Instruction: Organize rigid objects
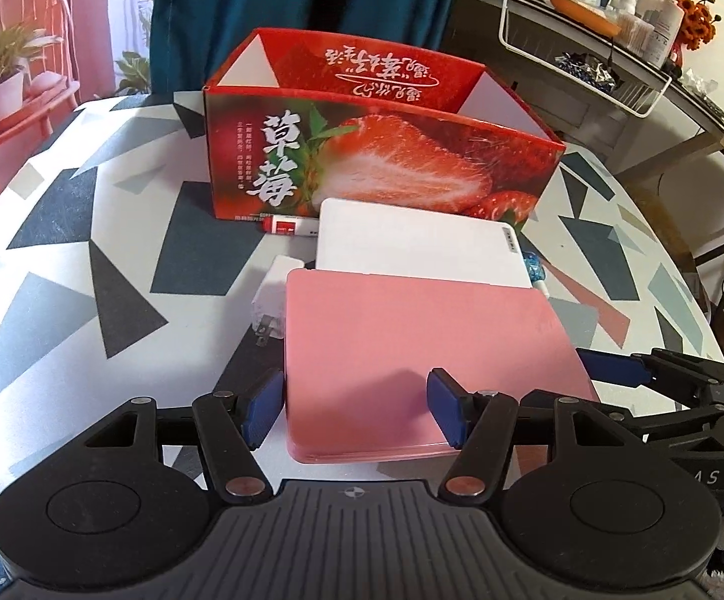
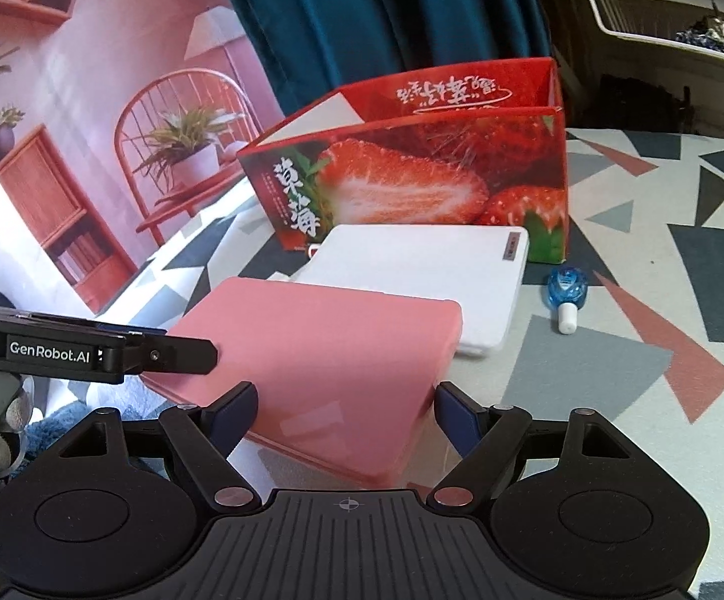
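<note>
Pink flat case [image 1: 412,350] sits between the fingers of both grippers, its near end raised off the worktop [image 1: 87,260] and its far end overlapping the white flat box [image 1: 412,245] lying ahead of it. Left gripper [image 1: 357,410]: jaws half spread, blue pads on either side of the case's near left corner; whether they actually press it, cannot tell. Right gripper [image 2: 347,420]: jaws likewise half spread around the case's near right part, contact unclear. Beyond the white box, further ahead of both grippers, stands the open red strawberry carton [image 1: 382,165], upright, top open. Ahead and left of the left gripper, a white plug adapter [image 1: 269,295] lies just beside the pink case, and a small red-and-white tube [image 1: 289,227] lies at the carton's foot. Ahead and right of the right gripper, a small blue bottle [image 2: 564,292] lies on the worktop, near the white box.
</note>
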### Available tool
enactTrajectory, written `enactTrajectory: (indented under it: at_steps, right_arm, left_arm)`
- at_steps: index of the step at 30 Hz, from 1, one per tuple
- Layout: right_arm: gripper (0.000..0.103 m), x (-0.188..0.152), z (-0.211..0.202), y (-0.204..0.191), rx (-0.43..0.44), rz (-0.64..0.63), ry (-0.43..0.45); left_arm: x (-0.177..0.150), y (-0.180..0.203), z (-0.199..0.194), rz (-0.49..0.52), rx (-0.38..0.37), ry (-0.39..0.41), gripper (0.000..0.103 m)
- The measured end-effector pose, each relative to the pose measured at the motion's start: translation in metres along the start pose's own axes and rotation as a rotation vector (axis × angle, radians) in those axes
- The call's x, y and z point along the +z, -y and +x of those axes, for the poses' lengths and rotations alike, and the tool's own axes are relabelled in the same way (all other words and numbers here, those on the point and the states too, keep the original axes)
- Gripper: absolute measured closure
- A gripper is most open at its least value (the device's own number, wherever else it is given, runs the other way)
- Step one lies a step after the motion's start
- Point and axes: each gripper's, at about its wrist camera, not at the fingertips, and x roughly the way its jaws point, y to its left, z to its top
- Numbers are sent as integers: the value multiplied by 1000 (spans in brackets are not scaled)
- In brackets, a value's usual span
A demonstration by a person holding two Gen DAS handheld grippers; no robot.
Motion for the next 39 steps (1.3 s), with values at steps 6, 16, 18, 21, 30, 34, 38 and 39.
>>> enactTrajectory:
  at_steps: [6, 16, 18, 21, 30, 34, 38, 39]
  right_arm:
    - [28, -1, -3, 6, -8, 13, 24]
    - [36, -2, -1, 11, -48, 5, 66]
    - [37, -1, -1, 11, -55, 0, 67]
    - [37, 4, -2, 11, -59, -7, 76]
    - [37, 56, -12, 4, -67, -62, 148]
    - [37, 87, -14, -5, -76, -126, 182]
    - [35, 123, -5, -6, -75, -172, 191]
    - [34, 132, 0, -3, -67, -174, 181]
  left_arm:
    - [1, 7, 1, 28, -4, 19, 38]
    - [-1, 12, 4, 72, -9, 57, 38]
    - [1, 12, 6, 79, -9, 63, 38]
    - [5, 13, 5, 94, -6, 85, 38]
    - [46, 15, -13, 104, -5, 199, 38]
    - [72, 13, -20, 84, 7, 240, 38]
    - [105, 8, -16, 64, 13, 270, 38]
    - [114, 6, -12, 66, 17, 275, 38]
